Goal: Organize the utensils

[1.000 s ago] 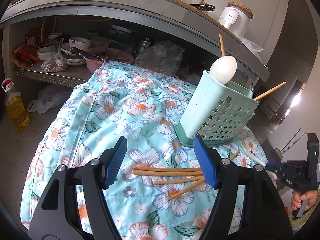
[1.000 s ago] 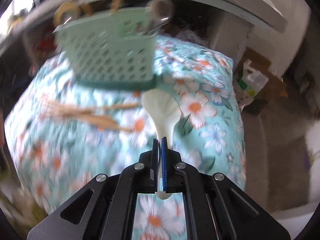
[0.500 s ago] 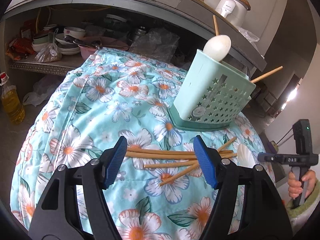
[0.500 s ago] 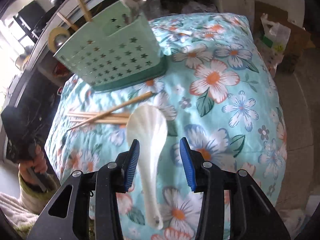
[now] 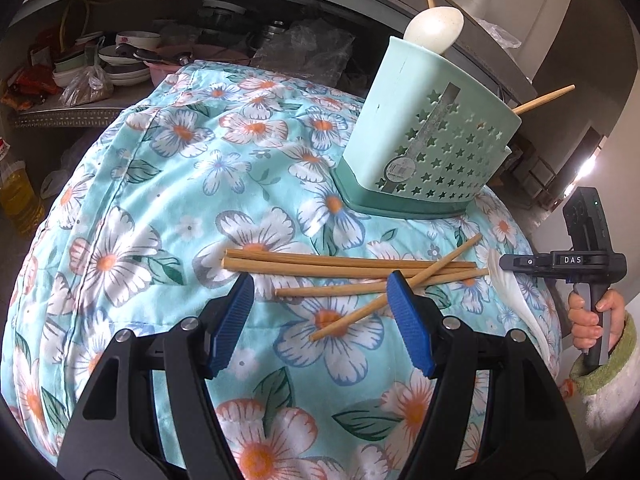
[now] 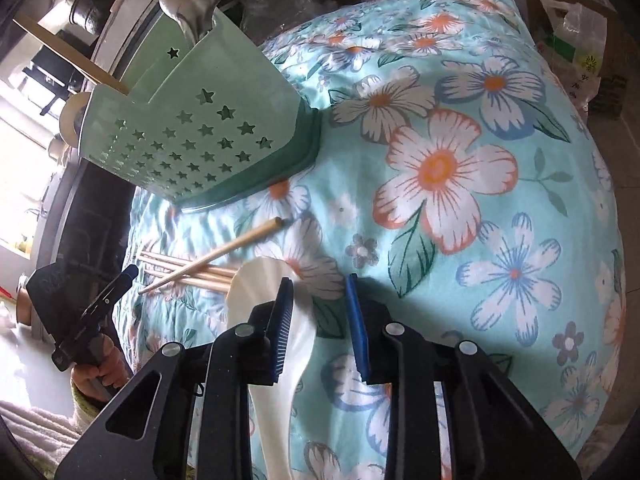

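Several wooden chopsticks [image 5: 344, 268] lie crossed on the floral cloth [image 5: 160, 200]. My left gripper [image 5: 320, 292] hangs open just over them, one blue finger on each side of the bundle. Behind stands the mint green holder [image 5: 428, 148] with star holes, a cream spoon [image 5: 434, 34] and chopsticks inside. A white spoon [image 6: 260, 292] lies loose on the cloth beside the chopstick ends. My right gripper [image 6: 319, 300] sits low over it, jaws closing; its left finger covers part of the spoon and the pads do not press on it.
A shelf with stacked bowls [image 5: 120, 56] runs under the counter behind. An oil bottle [image 5: 16, 196] stands on the floor at the left. A cardboard box and plastic bag [image 6: 576, 40] sit past the cloth's far edge. A person's hand [image 5: 592, 316] holds the right gripper.
The right gripper let go of the white spoon, which now lies on the cloth; its jaws opened, then narrowed. The left gripper sank closer to the chopsticks.
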